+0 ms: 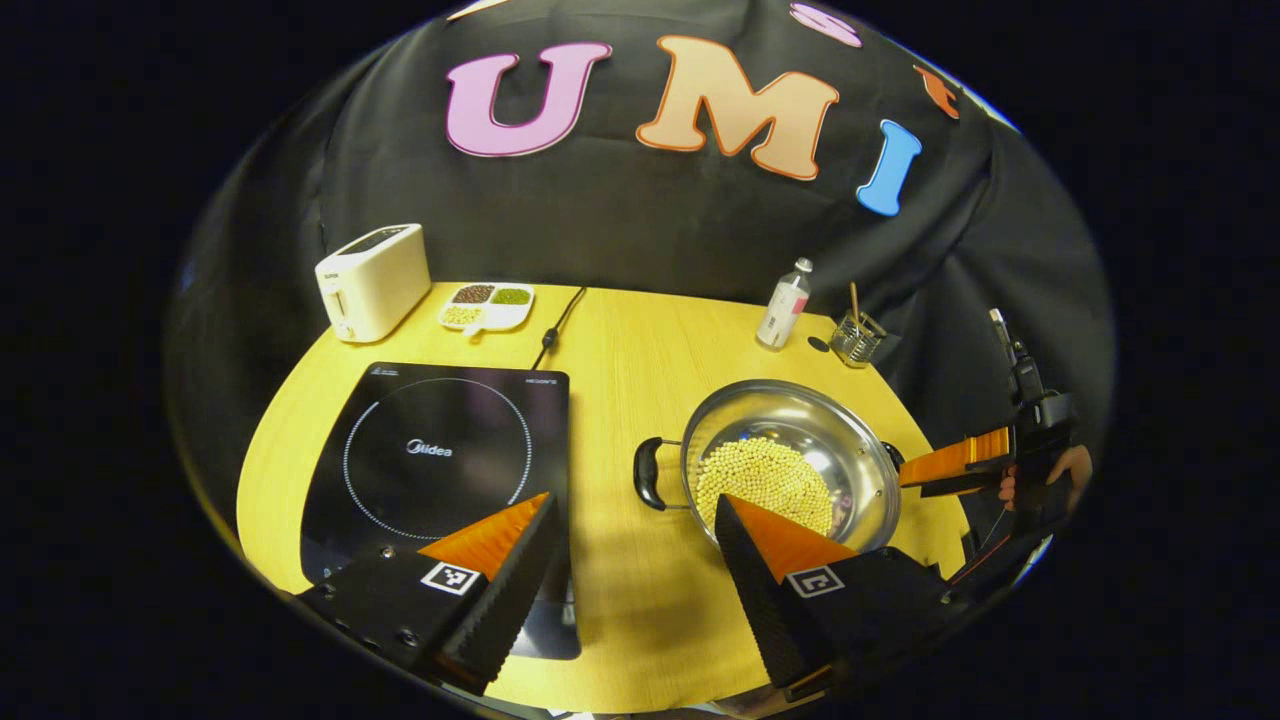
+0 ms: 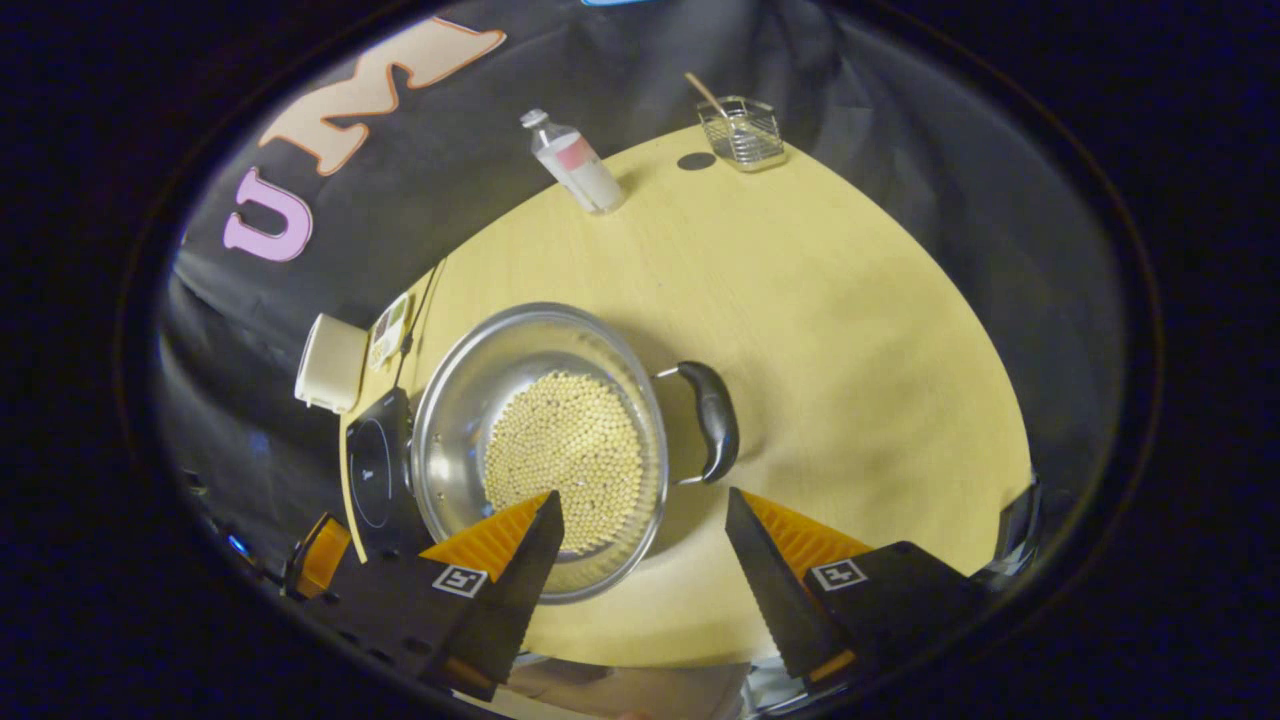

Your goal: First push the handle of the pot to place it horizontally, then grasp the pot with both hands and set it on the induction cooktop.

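The pot (image 1: 790, 462), a steel one with a layer of pale round beans (image 1: 765, 482) over its bottom, stands on the yellow tabletop (image 1: 620, 400), to the right of the induction cooktop (image 1: 440, 460) and apart from it, with bare wood between them. Going left to right in the left gripper view: a cream toaster (image 1: 372, 280) sits at the far left corner, a small divided dish of grains (image 1: 487, 305) just beside it, and the black cooktop lies in front of both with its cord (image 1: 560, 325) running back toward the wall. The left gripper (image 1: 635, 520) hangs above the near edge with its jaws wide apart and nothing between them, one finger over the cooktop's corner, the other over the pot's near rim. The pot's left handle (image 1: 650, 474) points toward the cooktop. Behind the pot stand a small bottle (image 1: 785, 305) and a wire basket (image 1: 857, 338) with a stick in it. At the far right the right gripper, held in a hand (image 1: 1060, 475), reaches toward the pot's right side. In the right gripper view the right gripper (image 2: 645, 535) is also spread wide and holds nothing; the pot's right handle (image 2: 712, 420) lies just ahead of the gap between its fingers, not touched
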`<action>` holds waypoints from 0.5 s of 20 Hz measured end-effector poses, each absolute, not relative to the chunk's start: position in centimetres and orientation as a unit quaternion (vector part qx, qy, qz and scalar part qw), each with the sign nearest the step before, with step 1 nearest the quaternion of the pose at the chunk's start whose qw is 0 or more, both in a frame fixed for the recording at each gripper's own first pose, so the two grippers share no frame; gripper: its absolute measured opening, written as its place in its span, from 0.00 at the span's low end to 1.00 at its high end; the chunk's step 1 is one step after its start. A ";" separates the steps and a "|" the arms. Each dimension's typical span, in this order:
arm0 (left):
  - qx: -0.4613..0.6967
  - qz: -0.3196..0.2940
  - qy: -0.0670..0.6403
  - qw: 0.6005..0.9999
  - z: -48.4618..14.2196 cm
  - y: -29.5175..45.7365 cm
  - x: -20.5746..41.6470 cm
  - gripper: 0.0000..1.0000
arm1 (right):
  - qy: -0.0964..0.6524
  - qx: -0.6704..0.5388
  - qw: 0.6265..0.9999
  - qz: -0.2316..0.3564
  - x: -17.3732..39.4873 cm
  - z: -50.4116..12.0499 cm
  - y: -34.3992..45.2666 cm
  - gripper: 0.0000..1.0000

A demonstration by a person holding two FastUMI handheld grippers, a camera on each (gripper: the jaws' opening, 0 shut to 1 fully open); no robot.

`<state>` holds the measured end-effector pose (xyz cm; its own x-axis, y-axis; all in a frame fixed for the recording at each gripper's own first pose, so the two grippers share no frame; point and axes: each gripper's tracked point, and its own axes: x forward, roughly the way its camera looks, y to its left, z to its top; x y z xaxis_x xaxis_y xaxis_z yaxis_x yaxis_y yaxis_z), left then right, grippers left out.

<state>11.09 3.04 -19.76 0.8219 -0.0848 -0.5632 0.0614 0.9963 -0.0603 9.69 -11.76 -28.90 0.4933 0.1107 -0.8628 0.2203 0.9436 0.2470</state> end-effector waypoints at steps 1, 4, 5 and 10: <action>-0.020 -0.040 0.305 0.951 -20.3 2.7 11.7 0.95 | 0.506 0.162 0.847 -0.026 10.4 -29.1 -12.4 1.00; -0.026 -0.041 0.326 0.944 -21.7 2.2 13.8 0.95 | 0.518 0.176 0.837 -0.004 12.1 -29.8 -13.4 1.00; -0.031 -0.046 0.336 0.940 -22.3 1.9 14.2 0.95 | 0.524 0.185 0.831 0.004 12.6 -30.1 -13.4 0.94; -0.094 -0.061 0.395 0.912 -24.9 0.2 16.8 0.95 | 0.543 0.206 0.813 0.036 13.9 -31.9 -13.0 1.00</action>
